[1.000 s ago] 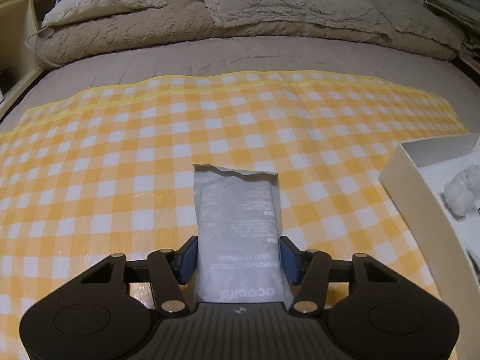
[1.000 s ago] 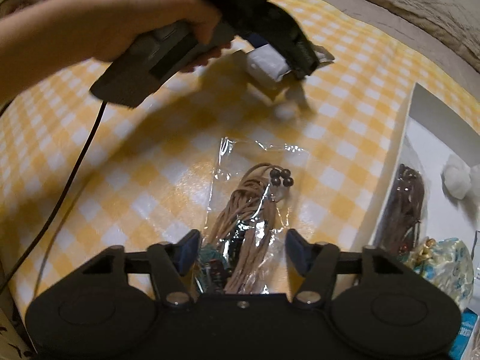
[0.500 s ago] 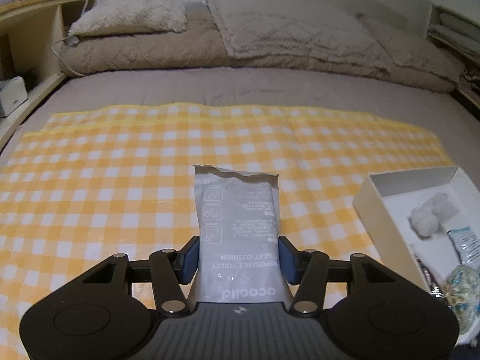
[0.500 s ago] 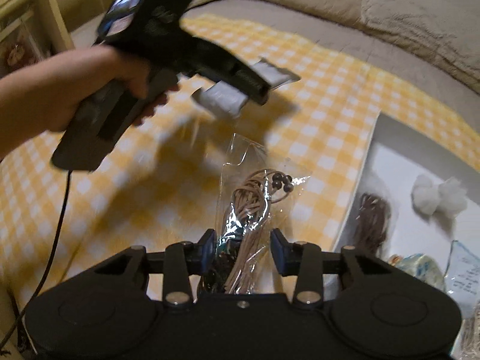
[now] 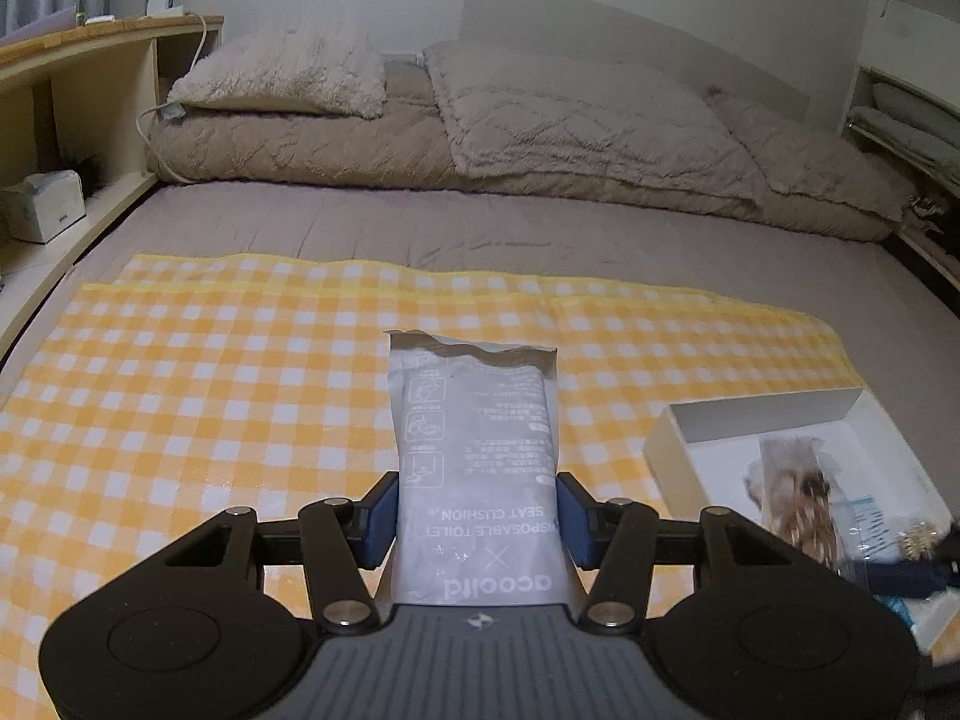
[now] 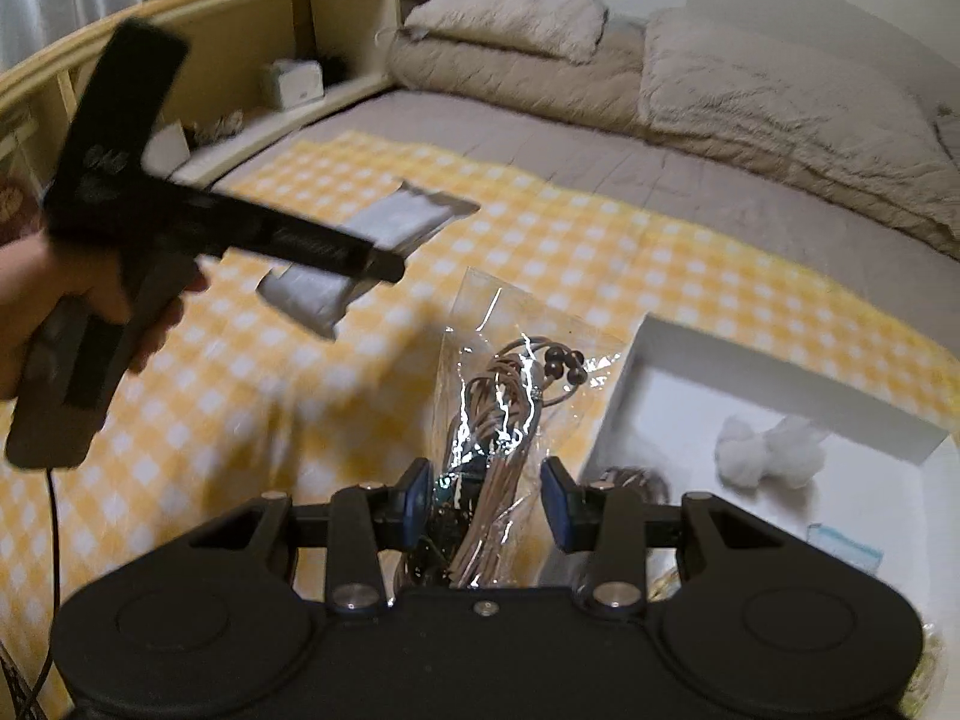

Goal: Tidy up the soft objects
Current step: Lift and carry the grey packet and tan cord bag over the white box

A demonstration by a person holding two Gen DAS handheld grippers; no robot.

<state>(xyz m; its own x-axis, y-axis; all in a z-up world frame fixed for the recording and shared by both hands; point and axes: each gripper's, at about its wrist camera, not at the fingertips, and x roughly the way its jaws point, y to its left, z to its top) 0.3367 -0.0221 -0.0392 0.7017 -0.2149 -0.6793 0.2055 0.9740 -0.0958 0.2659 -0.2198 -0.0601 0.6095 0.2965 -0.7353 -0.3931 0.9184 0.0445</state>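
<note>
My left gripper (image 5: 477,519) is shut on a grey "disposable toilet seat cushion" packet (image 5: 477,420), held in the air above the yellow checked cloth (image 5: 210,390). The right wrist view shows that same packet (image 6: 390,228) in the hand-held left gripper (image 6: 372,261) at the upper left. My right gripper (image 6: 486,504) is shut on a clear bag of brown cord with dark beads (image 6: 504,396), lifted beside the white box (image 6: 624,396). In the left wrist view that bag (image 5: 798,498) hangs blurred over the box (image 5: 756,414).
The white box holds a cotton wad (image 6: 768,450), a coil of dark cord (image 6: 636,477) and small packets. Beige pillows and a quilt (image 5: 540,120) lie at the head of the bed. A wooden shelf unit (image 5: 72,90) runs along the left side.
The right jaws closed on the cord bag and lifted it off the cloth toward the box. The left gripper rose with the grey packet, so more of the bed shows.
</note>
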